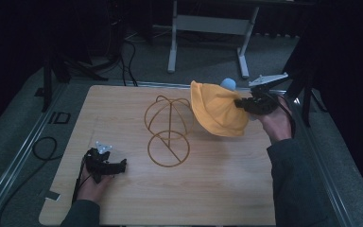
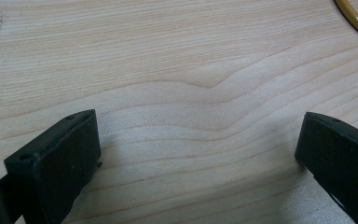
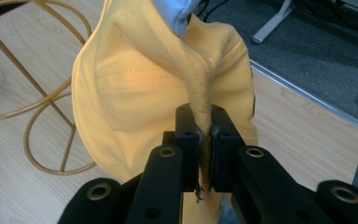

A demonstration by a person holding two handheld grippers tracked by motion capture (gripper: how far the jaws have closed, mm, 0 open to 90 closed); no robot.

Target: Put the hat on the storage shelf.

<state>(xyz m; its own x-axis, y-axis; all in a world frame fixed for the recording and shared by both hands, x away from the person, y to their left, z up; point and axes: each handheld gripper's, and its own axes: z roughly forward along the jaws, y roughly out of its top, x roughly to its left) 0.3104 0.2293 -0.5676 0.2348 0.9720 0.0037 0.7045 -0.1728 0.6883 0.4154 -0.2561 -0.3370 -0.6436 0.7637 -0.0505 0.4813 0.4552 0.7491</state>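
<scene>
Aloft, yellow hat [image 3: 158,88] (clamped by right gripper [image 3: 204,135]).

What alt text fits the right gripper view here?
The right gripper pinches a fold of a yellow fabric hat, holding it above a light wooden table. A gold wire hat stand stands to the left.

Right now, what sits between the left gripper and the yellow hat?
The gold wire hat stand stands between the left gripper and the yellow hat, on otherwise bare table, in the high view.
</scene>
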